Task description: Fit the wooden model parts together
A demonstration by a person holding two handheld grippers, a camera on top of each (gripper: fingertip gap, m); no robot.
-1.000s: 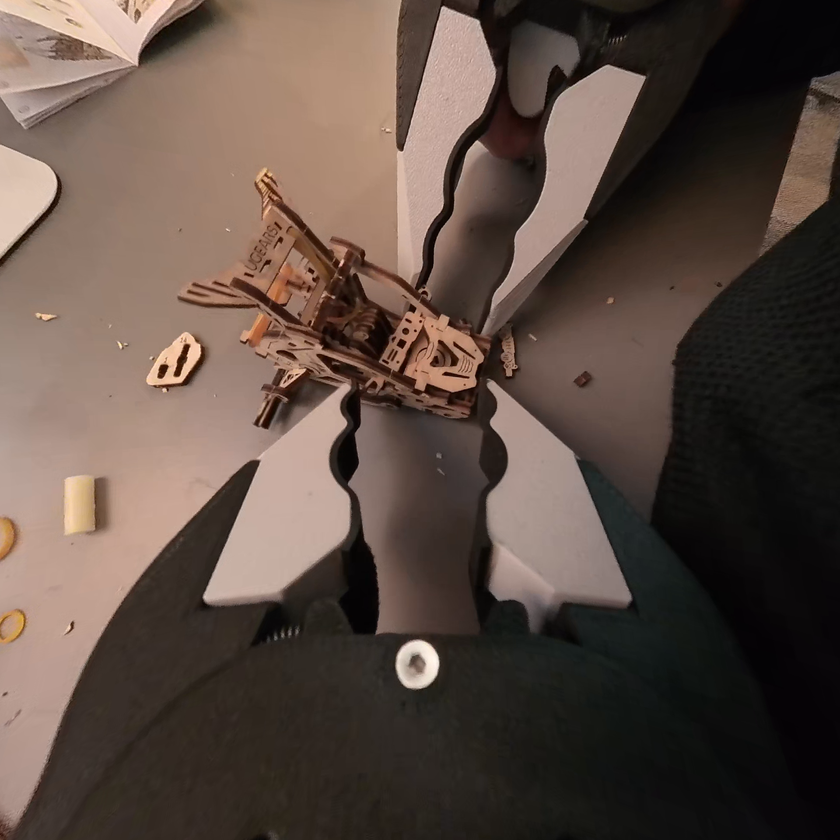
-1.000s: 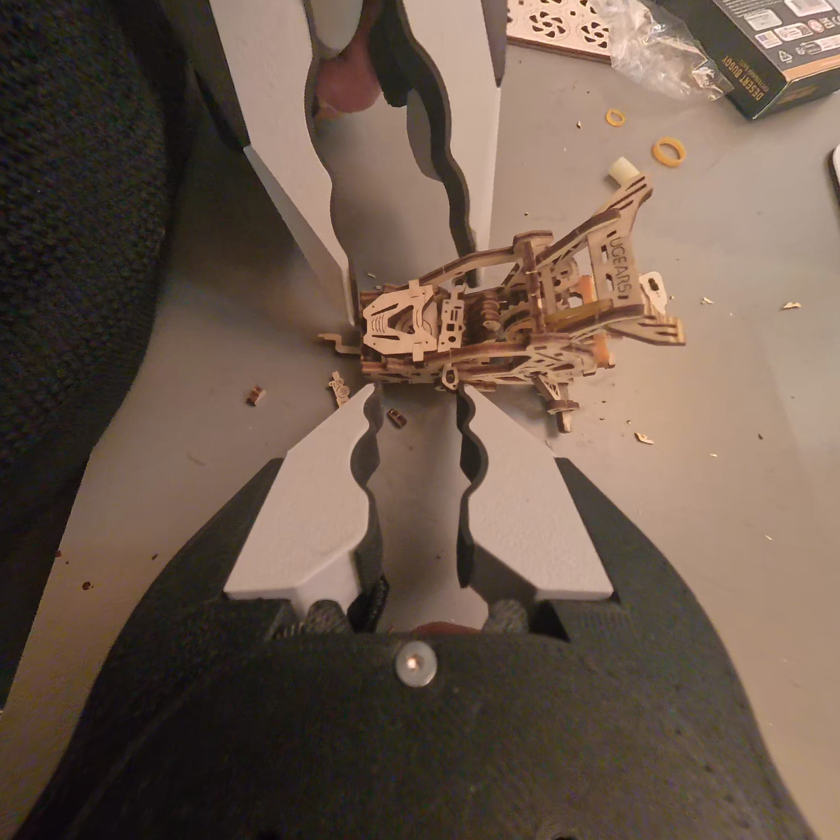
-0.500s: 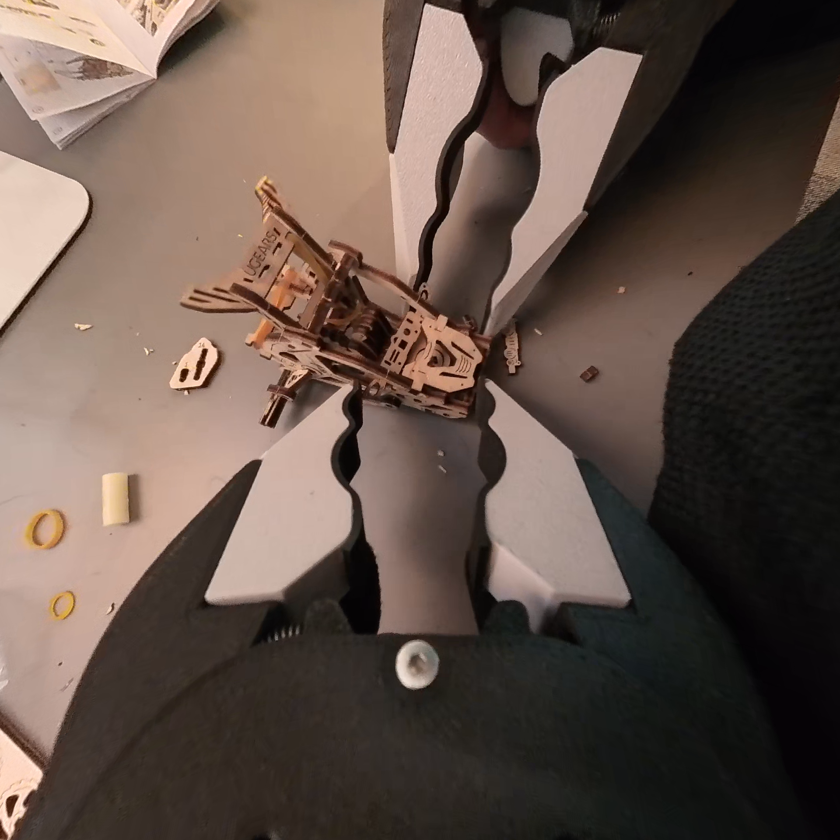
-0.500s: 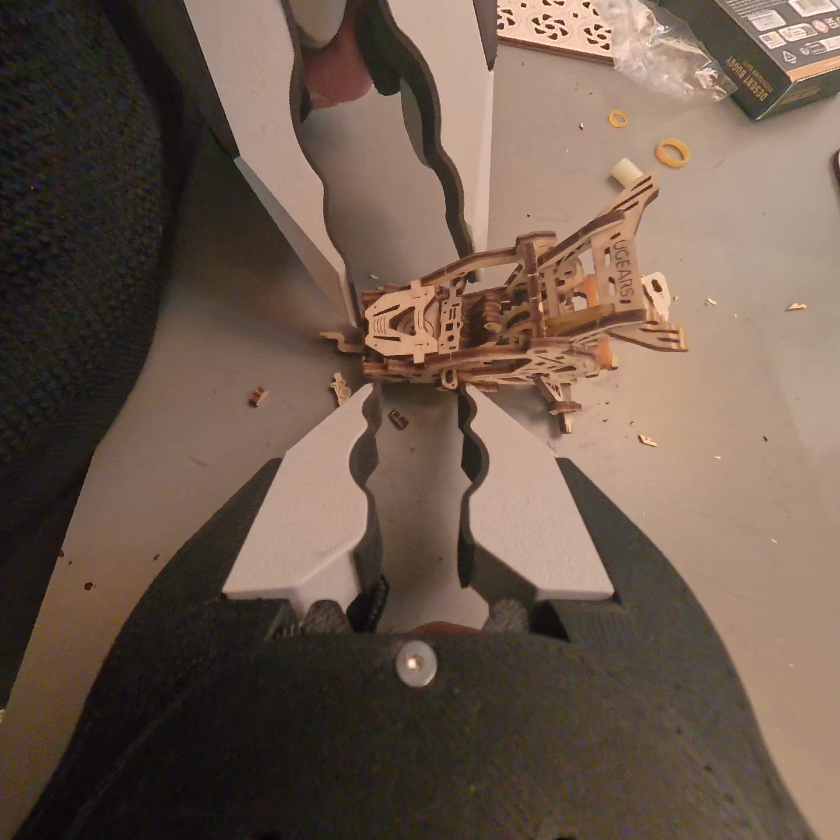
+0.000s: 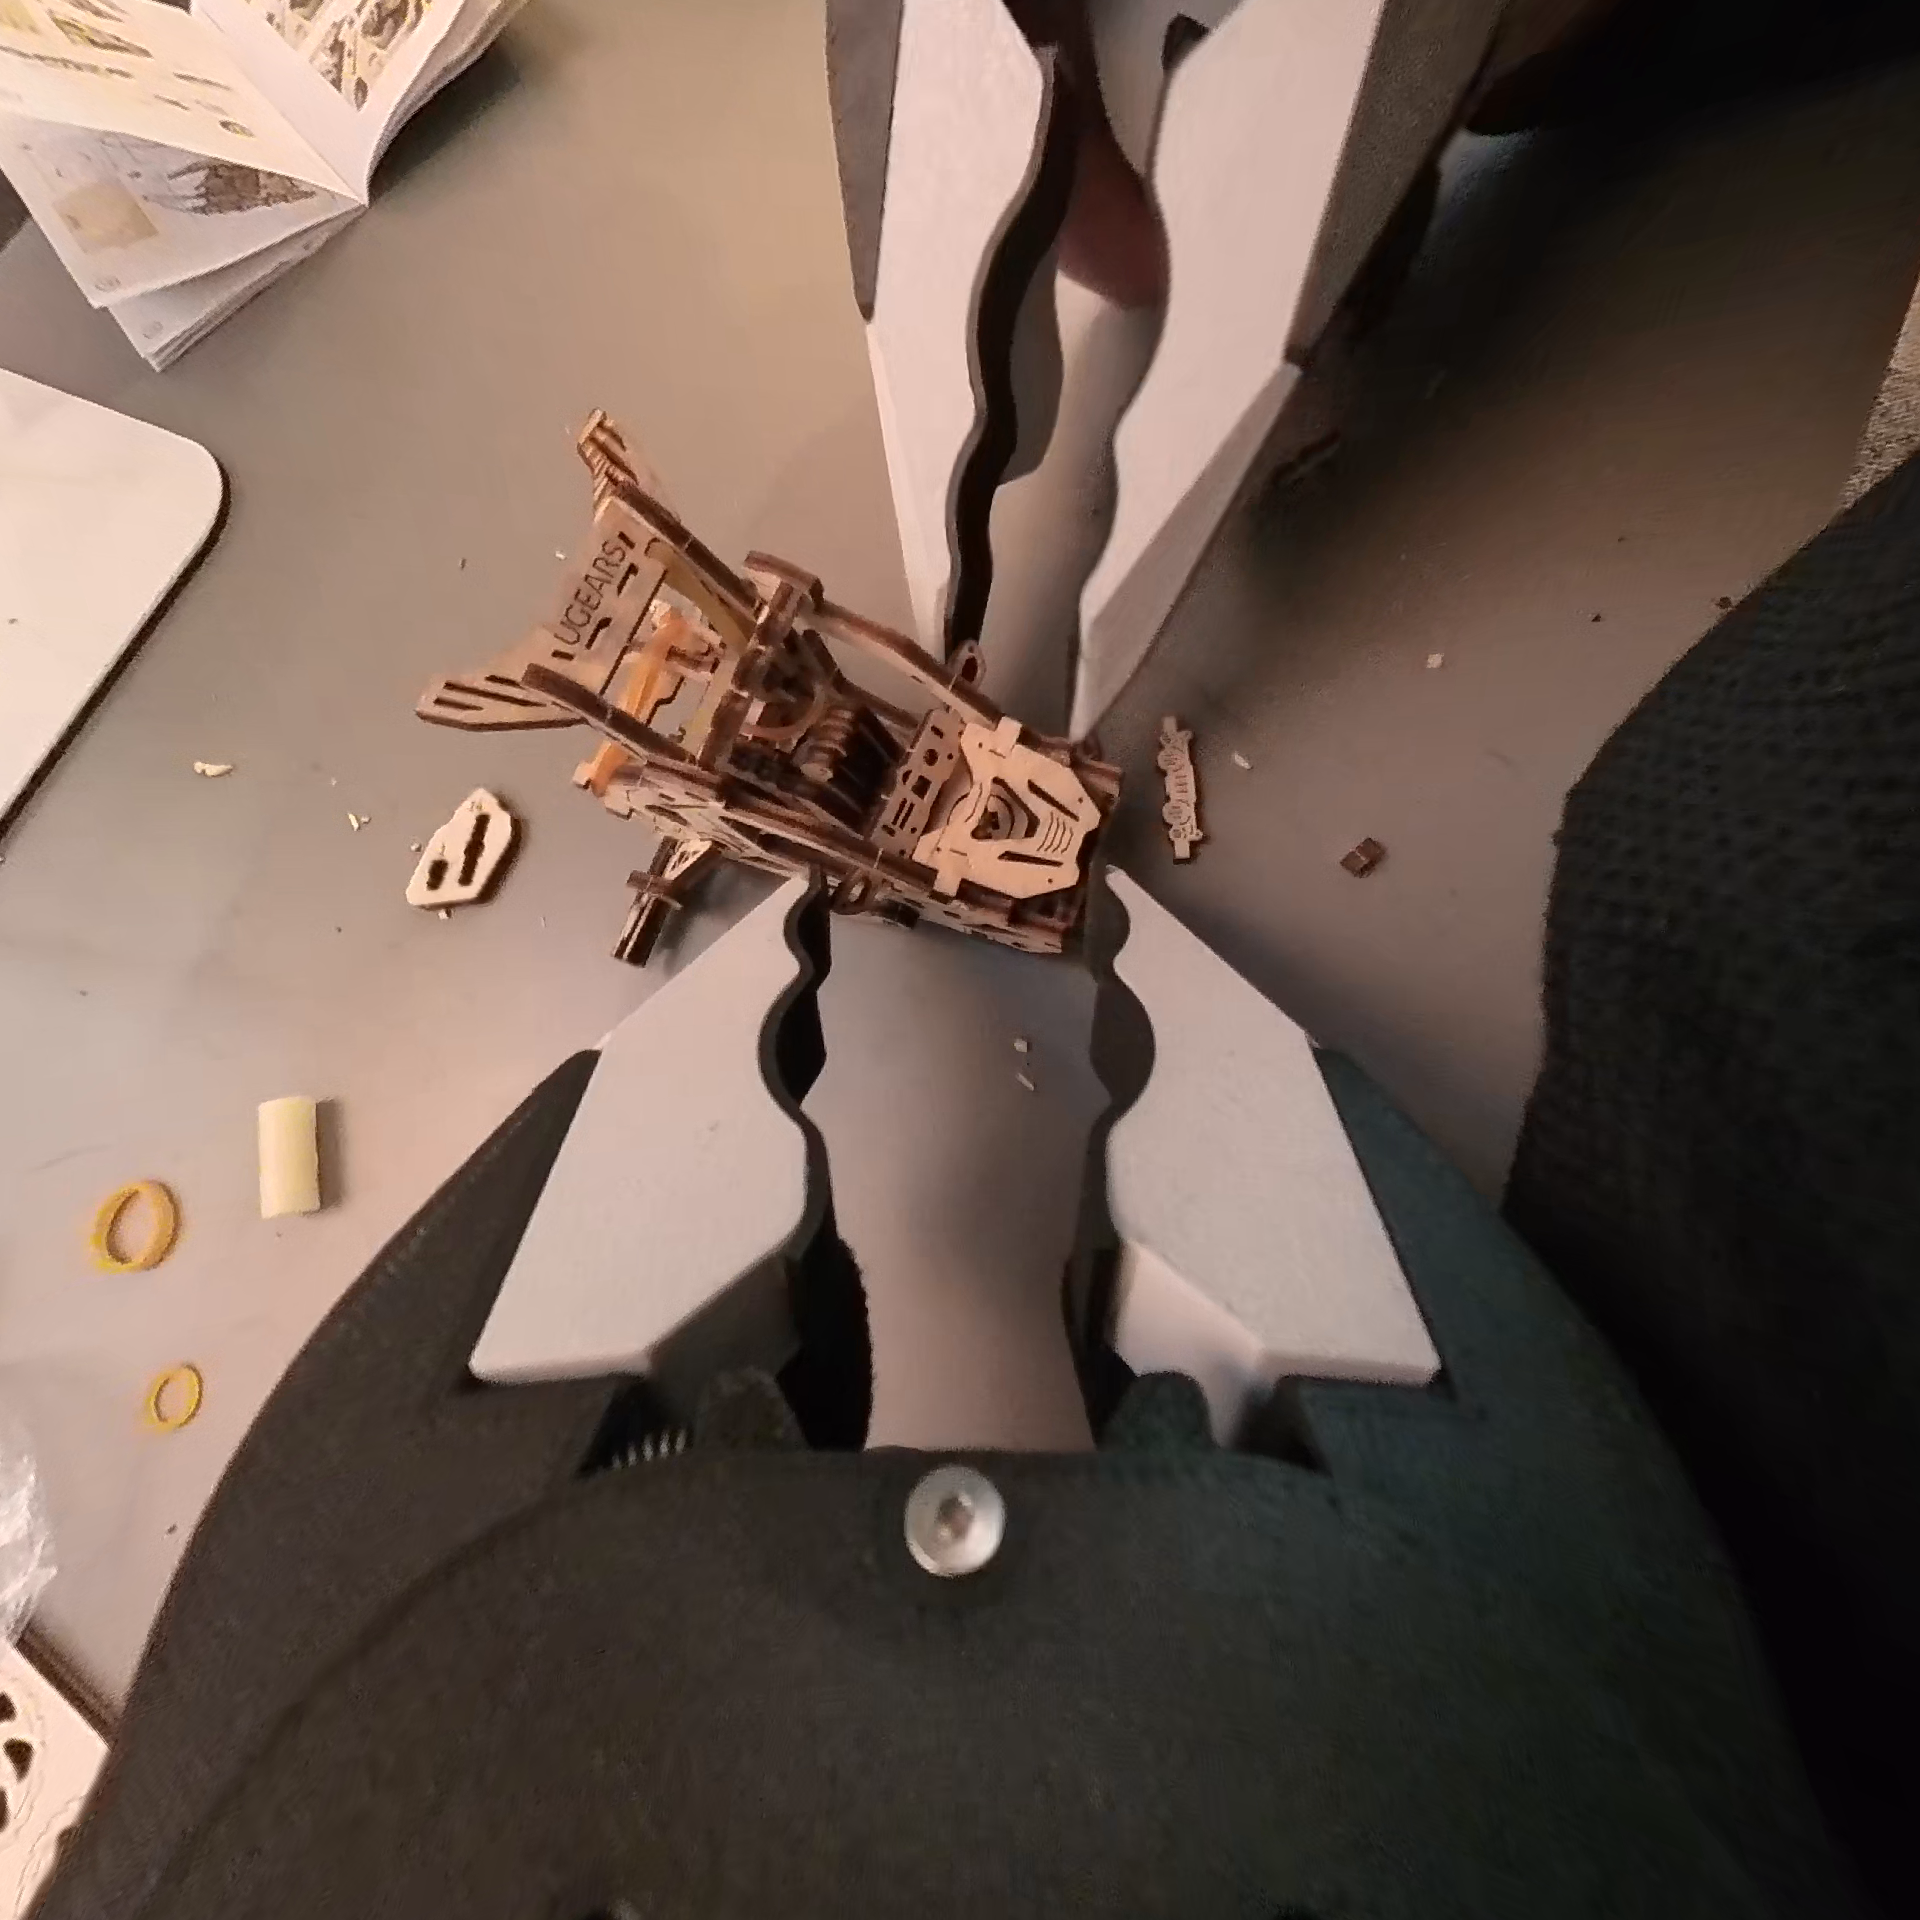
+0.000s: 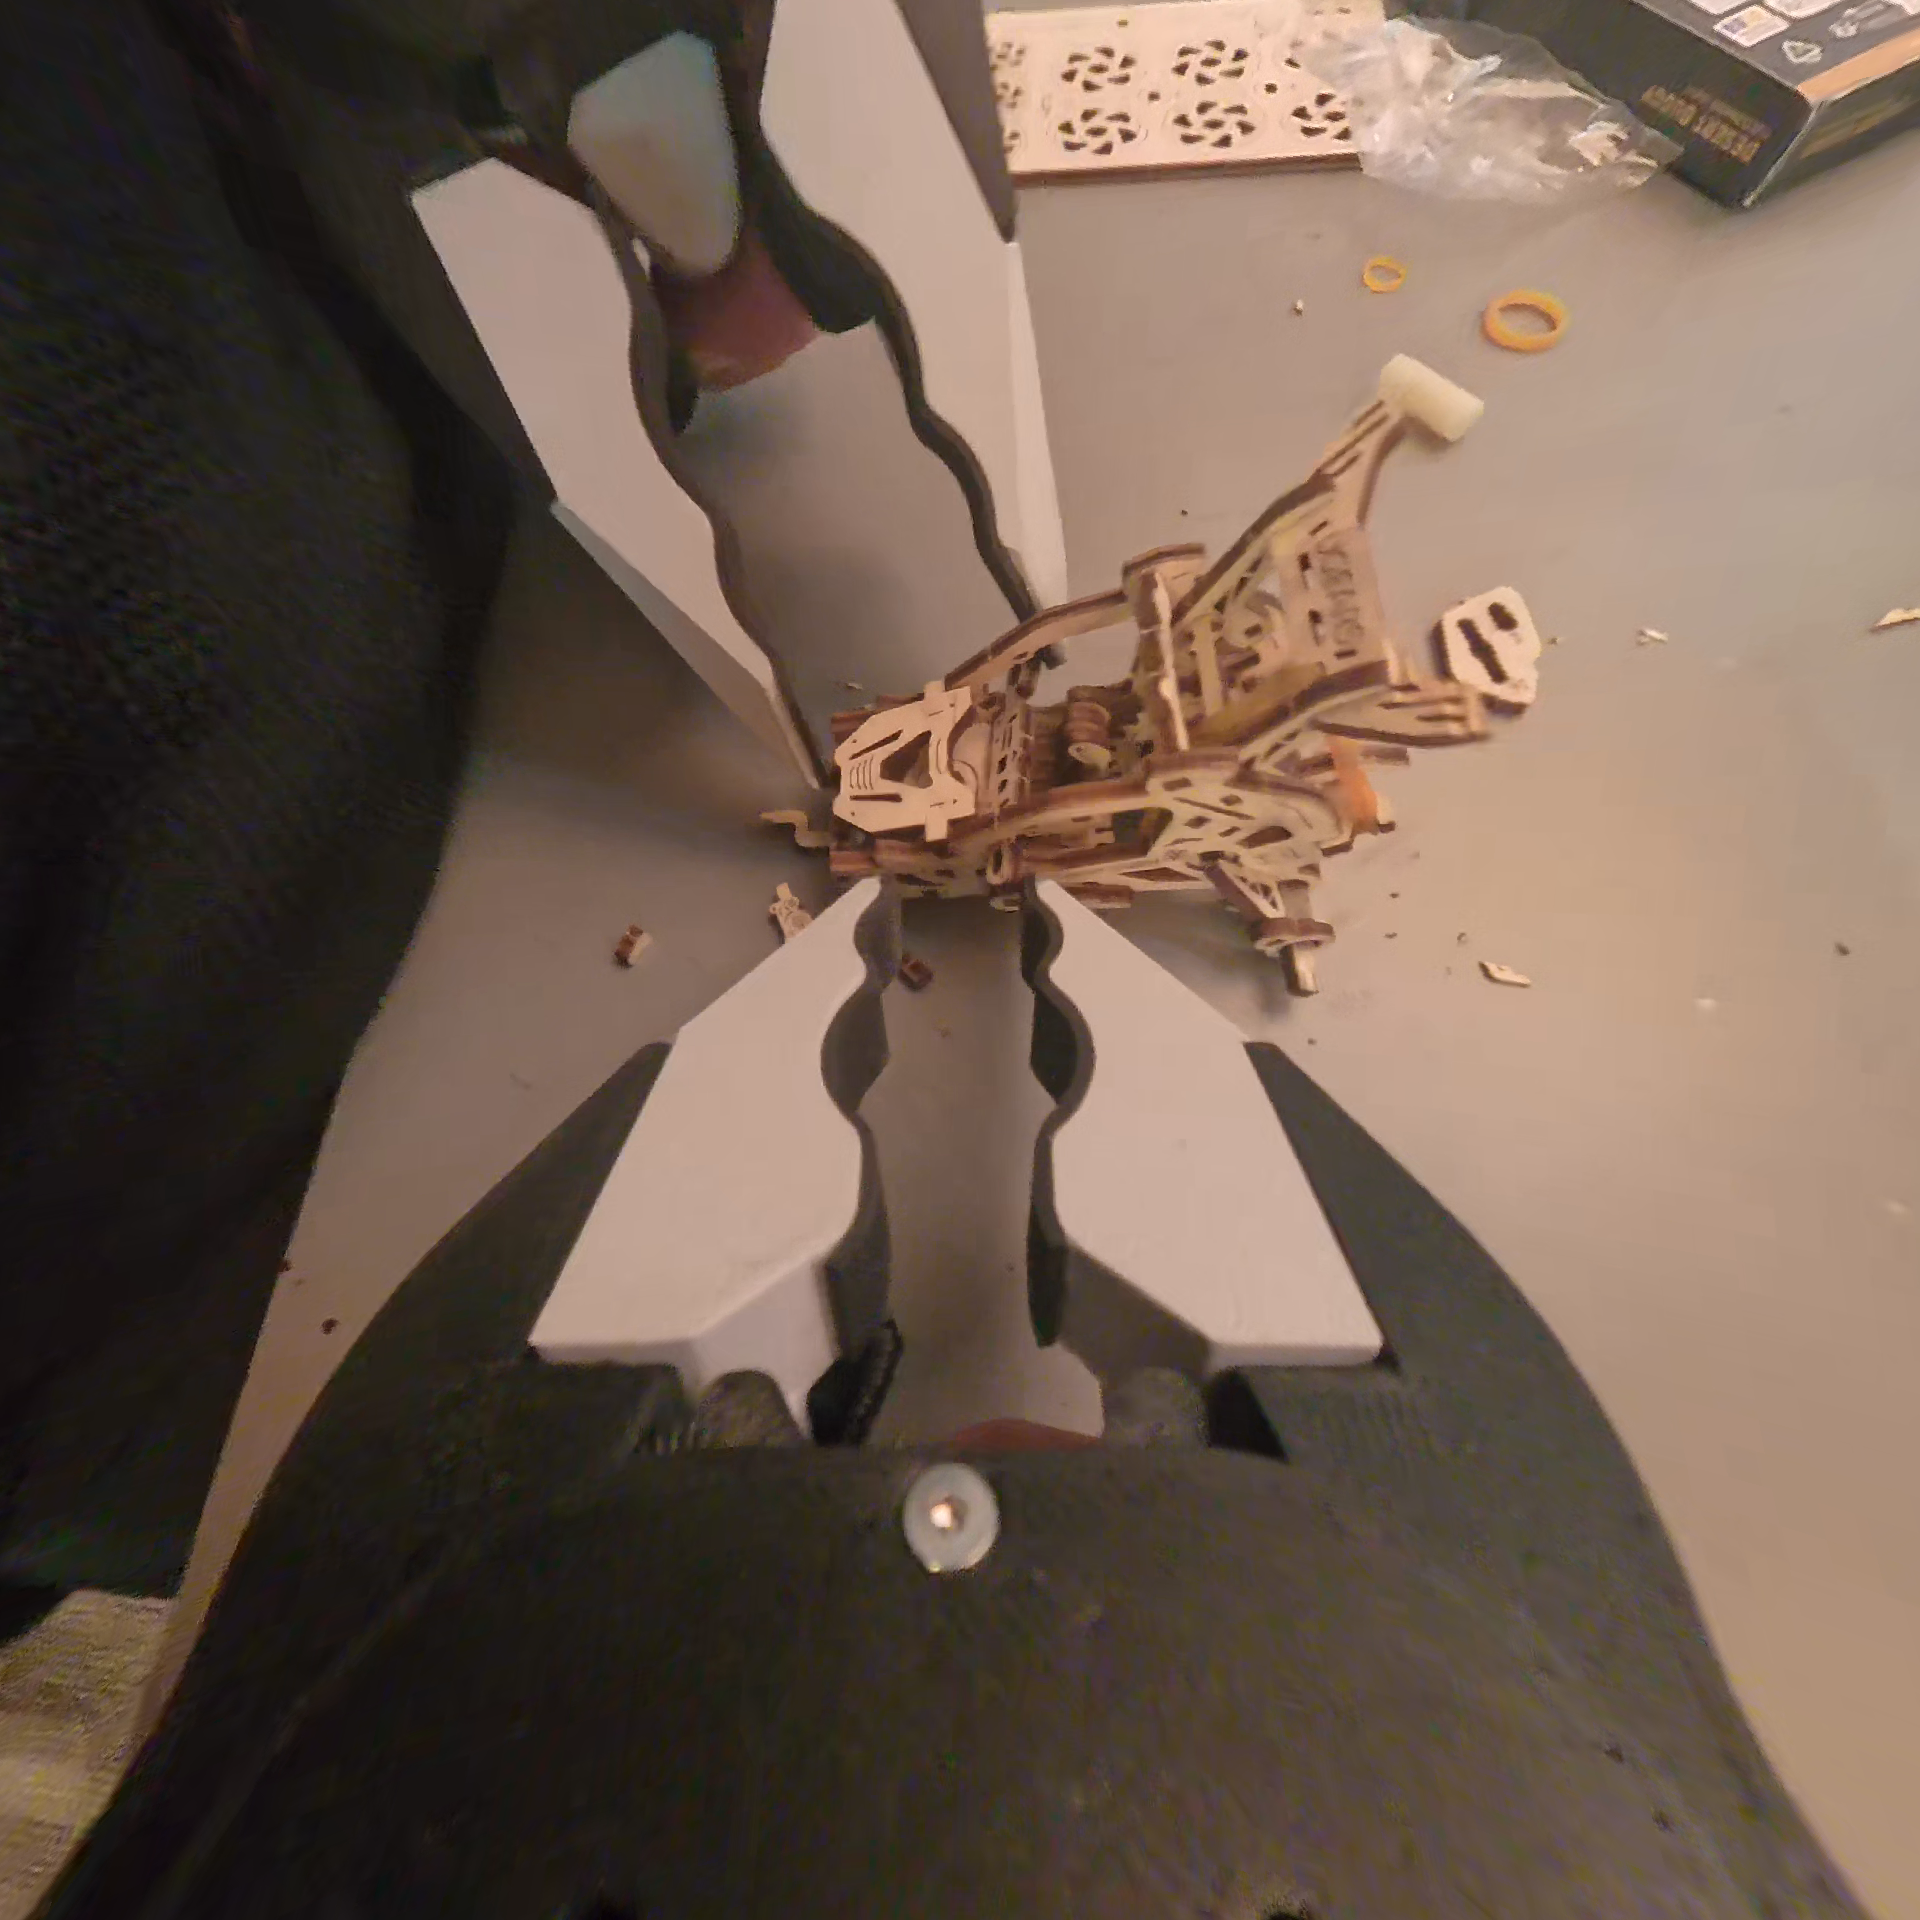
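A half-built wooden model [image 5: 831, 758] with a raised tail frame hangs tilted between my two grippers over the grey table [image 5: 416, 468]. My left gripper [image 5: 961, 899] has its fingertips on both sides of the model's flat front end and holds it. My right gripper [image 6: 956, 899] faces it from the other side, with its tips closed on the model's [image 6: 1122, 790] lower side frame. Each gripper also shows in the other's view: the right one [image 5: 1018, 681] and the left one [image 6: 930, 696]. A loose flat wooden piece [image 5: 462, 862] lies on the table to the left.
An open booklet [image 5: 177, 156], a white pad [image 5: 83, 561], a white tube [image 5: 289, 1155] and yellow rubber bands [image 5: 135, 1226] lie on the left. A cut wooden sheet [image 6: 1174, 104], a plastic bag [image 6: 1486, 114] and a black box [image 6: 1787, 94] lie beyond. Dark knit cloth [image 5: 1745, 935] borders the table. The grippers are tip to tip, or close to it. The loose flat wooden piece [image 5: 462, 862] is about 10 cm from my left fingertips. The right camera catches it too, in the right wrist view [image 6: 1481, 637].
Both grippers and the model have shifted together over the table, and the booklet and rubber bands have come further into view. In the right wrist view the model's tail tilts up more.
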